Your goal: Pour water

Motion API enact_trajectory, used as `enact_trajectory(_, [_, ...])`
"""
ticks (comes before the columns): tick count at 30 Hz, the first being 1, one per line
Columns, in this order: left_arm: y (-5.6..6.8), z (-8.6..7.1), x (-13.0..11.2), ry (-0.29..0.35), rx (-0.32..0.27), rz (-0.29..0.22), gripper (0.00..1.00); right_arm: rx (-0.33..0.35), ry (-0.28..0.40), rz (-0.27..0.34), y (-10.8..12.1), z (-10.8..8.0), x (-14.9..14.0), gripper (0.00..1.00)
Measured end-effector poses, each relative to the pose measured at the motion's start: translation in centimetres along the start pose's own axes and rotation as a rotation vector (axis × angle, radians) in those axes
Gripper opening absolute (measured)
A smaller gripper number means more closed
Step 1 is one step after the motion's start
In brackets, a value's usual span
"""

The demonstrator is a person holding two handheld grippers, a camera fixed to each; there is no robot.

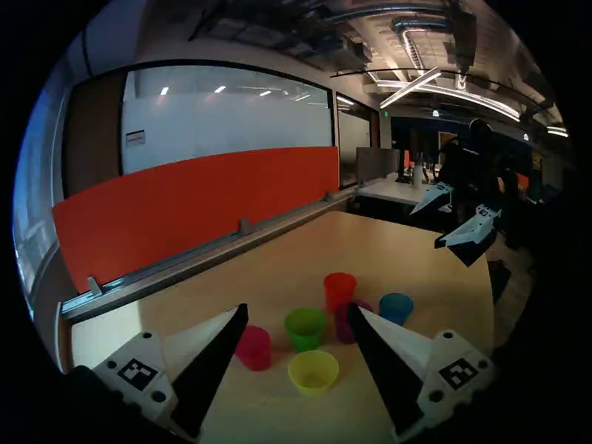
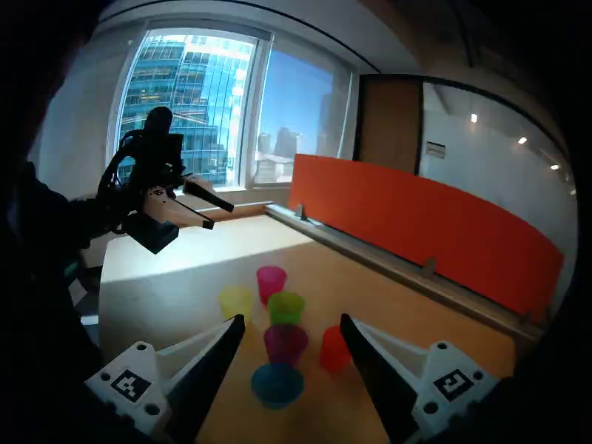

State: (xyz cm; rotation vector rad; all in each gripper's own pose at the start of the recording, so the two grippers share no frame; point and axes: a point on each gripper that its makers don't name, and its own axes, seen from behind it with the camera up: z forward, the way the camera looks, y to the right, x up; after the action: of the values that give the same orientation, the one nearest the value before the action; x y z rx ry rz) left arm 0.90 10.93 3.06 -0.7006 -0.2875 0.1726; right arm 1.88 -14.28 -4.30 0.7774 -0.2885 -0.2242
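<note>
In the left gripper view, the left gripper [image 1: 296, 309] has its claw spread wide and holds nothing. It hangs above six little cups on the table [image 1: 414, 259]. The green cup [image 1: 305, 328] sits in the middle of the bunch. The red cup [image 1: 340, 288] is behind the green cup, the pink cup [image 1: 254, 348] is to its left, the yellow cup [image 1: 314, 371] is in front of it, the purple cup [image 1: 344, 324] is just beside it on the right, and the blue cup [image 1: 396, 307] is farther right. Far behind the green cup, the right gripper [image 1: 425, 228] floats in the air, spread open too. In the right gripper view, the right gripper's claw is open and empty above the same cups, and the left gripper is up in the air beyond the green cup. I cannot tell which cup has water in it. The job looks like it has not started. The cups stand close together, so pick one on the outside. Put one finger on each side, squeeze gently, lift straight up, then tip slowly over another cup.
</note>
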Motion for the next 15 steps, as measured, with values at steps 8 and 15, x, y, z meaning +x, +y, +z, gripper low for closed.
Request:
enact_trajectory(8, [0.1, 1.2, -1.6, -0.042, -0.017, 0.002, 1.00, 0.029, -0.051, 0.017, -0.5, 0.8, -2.6, 1.00])
enact_trajectory(15, [0.3, 2.4, -3.2, -0.091, -0.032, 0.013, 1.00, 0.047, -0.084, 0.050, -0.8, 1.6, -4.9, 1.00])
